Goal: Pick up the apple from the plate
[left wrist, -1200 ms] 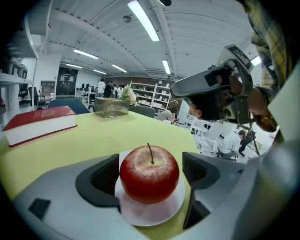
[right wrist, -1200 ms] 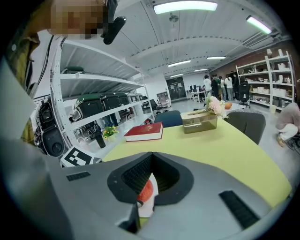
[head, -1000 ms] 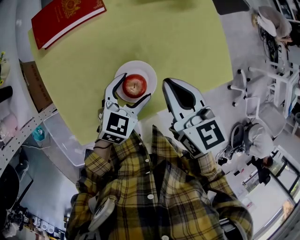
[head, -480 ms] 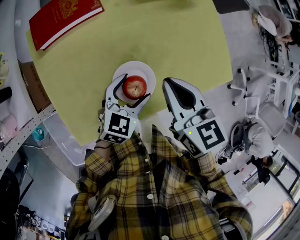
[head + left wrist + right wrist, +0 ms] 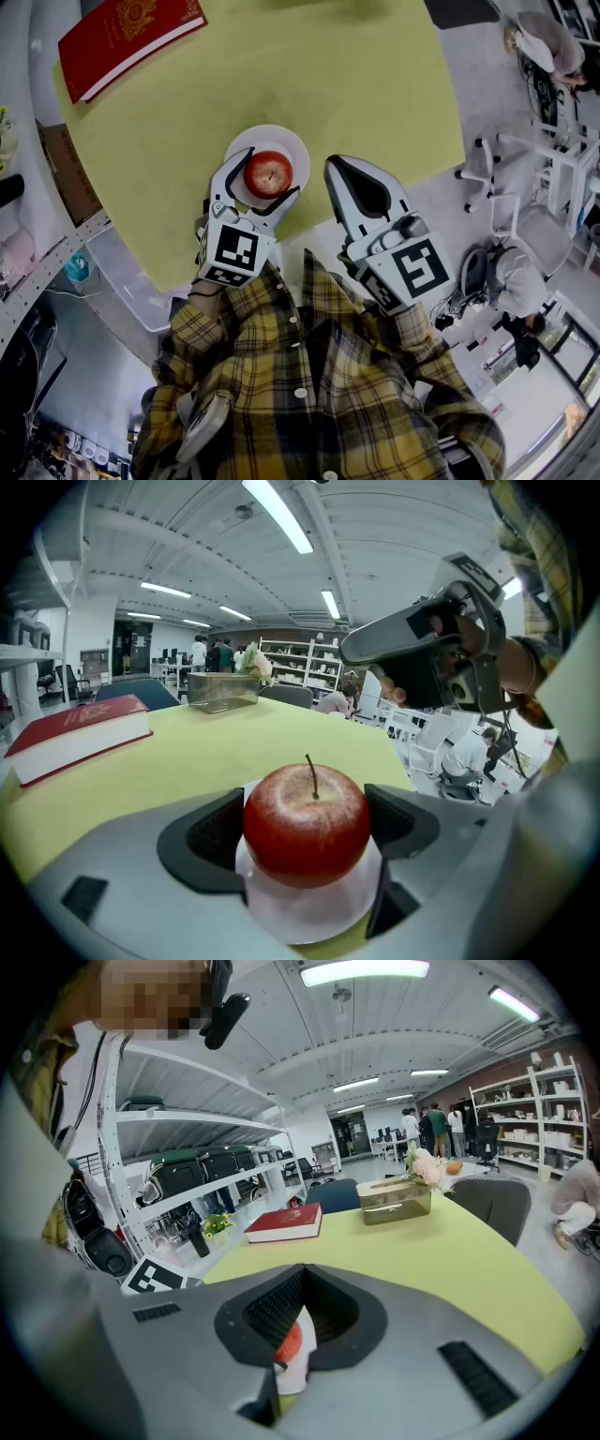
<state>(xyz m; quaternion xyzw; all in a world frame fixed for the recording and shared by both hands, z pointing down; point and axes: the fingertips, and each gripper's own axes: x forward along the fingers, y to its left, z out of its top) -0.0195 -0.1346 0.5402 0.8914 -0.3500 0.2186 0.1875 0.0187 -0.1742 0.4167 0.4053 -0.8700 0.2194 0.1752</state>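
A red apple (image 5: 267, 173) (image 5: 307, 822) with a stem stands on a small white plate (image 5: 287, 145) (image 5: 309, 913) near the front edge of the yellow-green table (image 5: 375, 75). My left gripper (image 5: 264, 180) (image 5: 307, 829) reaches over the plate, its two dark pads pressed against the apple's left and right sides. The apple rests on the plate. My right gripper (image 5: 336, 169) (image 5: 303, 1272) hovers just right of the plate, shut and empty. Through the slit between its pads I glimpse the apple (image 5: 290, 1342).
A red book (image 5: 127, 37) (image 5: 75, 733) (image 5: 284, 1224) lies at the table's far left corner. A clear box with flowers (image 5: 394, 1199) (image 5: 211, 691) stands at the far side. Shelving and a bin (image 5: 122, 272) are left of the table; chairs stand on the right.
Almost nothing has changed. The left gripper has stayed around the apple on the plate and the right gripper has kept still; only the view has shifted slightly.
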